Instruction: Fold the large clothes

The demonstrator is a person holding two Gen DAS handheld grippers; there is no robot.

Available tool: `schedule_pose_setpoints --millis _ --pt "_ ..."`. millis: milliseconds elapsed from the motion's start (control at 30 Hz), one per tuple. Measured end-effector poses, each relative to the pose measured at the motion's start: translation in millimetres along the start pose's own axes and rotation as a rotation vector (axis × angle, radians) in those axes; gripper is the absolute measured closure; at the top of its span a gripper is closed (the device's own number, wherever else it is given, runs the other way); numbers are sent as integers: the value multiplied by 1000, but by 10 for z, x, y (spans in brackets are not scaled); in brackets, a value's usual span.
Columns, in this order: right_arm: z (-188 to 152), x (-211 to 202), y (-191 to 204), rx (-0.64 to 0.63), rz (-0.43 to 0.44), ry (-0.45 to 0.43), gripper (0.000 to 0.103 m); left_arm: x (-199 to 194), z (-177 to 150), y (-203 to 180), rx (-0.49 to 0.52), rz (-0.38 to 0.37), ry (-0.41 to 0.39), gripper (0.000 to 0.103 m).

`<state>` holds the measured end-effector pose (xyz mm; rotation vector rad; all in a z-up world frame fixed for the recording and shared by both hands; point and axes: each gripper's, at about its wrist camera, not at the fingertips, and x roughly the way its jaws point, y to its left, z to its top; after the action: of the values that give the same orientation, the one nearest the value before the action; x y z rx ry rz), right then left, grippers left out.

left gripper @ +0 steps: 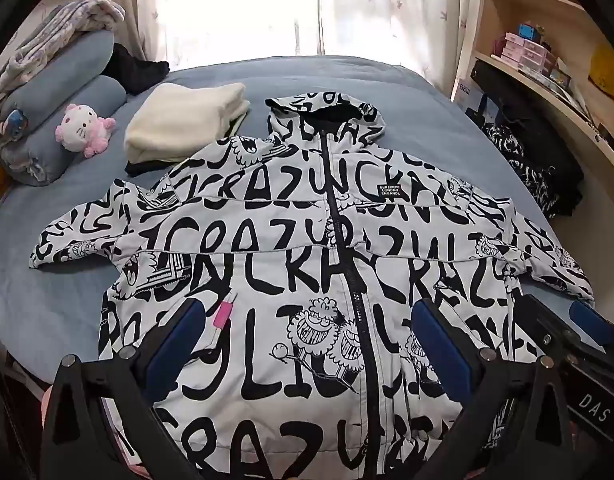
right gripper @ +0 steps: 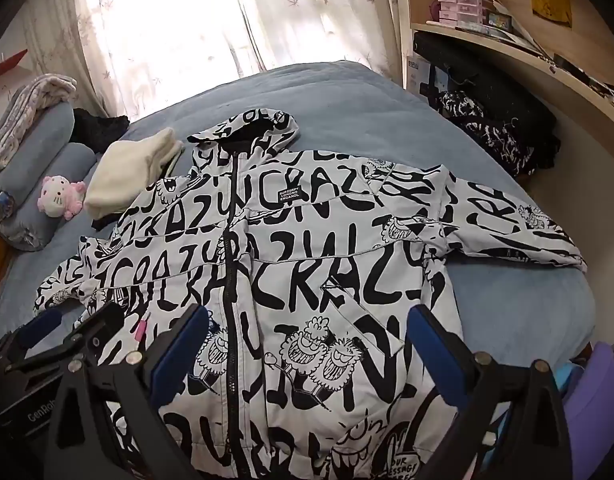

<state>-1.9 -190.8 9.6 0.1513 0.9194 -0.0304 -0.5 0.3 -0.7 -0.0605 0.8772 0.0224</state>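
A blue bed (left gripper: 347, 76) carries a black-and-white lettered hooded jacket (left gripper: 291, 216), spread flat, zipped, sleeves out, directly ahead of and beneath both tongs. The left gripper (left gripper: 307, 344) and right gripper (right gripper: 307, 344) hover released, holding nothing. Beyond the left gripper lie a folded cream garment (left gripper: 183, 124) and a pink plush cat (left gripper: 85, 128).

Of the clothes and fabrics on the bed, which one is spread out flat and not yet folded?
The black-and-white lettered hooded jacket, lying zipped with both sleeves out. The cream garment beside its hood is folded, and the patterned blanket sits piled on the pillows.
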Motion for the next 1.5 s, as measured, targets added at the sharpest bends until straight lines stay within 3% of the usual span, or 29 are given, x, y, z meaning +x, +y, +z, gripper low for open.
schedule_pose_setpoints --millis 333,567,1500 --pt "-48 -74 40 12 4 -9 3 37 -49 -17 6 -7 36 3" --pt "-28 -52 28 6 3 -6 3 2 -28 10 -1 -41 48 9" --pt "-113 45 50 -3 2 20 3 107 -113 45 -1 -13 87 9"
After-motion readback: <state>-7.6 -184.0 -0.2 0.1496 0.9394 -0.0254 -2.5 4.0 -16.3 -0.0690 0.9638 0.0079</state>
